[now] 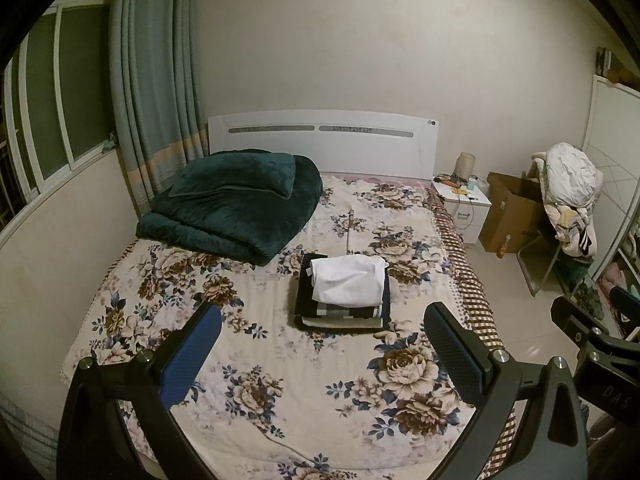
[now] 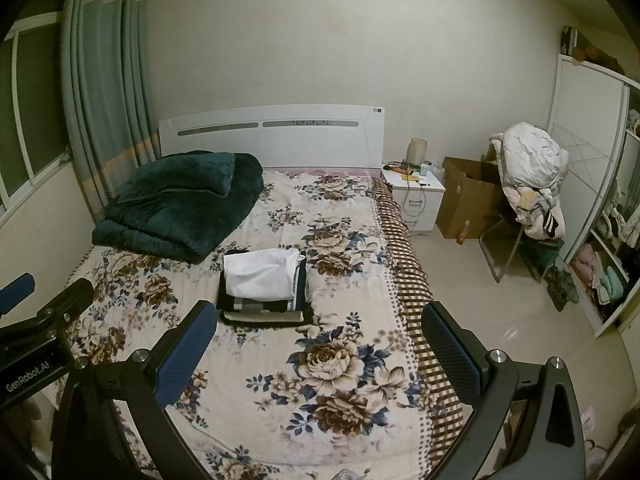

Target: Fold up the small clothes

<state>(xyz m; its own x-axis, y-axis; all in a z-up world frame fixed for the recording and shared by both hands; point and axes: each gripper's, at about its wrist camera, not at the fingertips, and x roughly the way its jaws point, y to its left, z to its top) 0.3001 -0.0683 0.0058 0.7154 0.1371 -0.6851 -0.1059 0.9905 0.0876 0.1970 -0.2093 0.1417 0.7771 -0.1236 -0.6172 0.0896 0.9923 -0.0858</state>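
Observation:
A stack of folded clothes [image 1: 344,300] lies on the floral bed sheet [image 1: 280,380], with a white folded garment [image 1: 348,280] on top of dark and striped pieces. The stack shows in the right wrist view [image 2: 262,292] too. My left gripper [image 1: 324,324] is open and empty, held above the near part of the bed, short of the stack. My right gripper [image 2: 320,324] is open and empty, held to the right of the stack near the bed's right edge. The right gripper's body shows at the right in the left wrist view [image 1: 592,344].
A folded dark green quilt [image 1: 236,208] with a pillow lies at the head of the bed on the left. A white nightstand [image 1: 464,200], a cardboard box [image 1: 508,212] and a chair piled with clothes [image 1: 568,196] stand right of the bed. A curtain [image 1: 156,80] hangs at the left.

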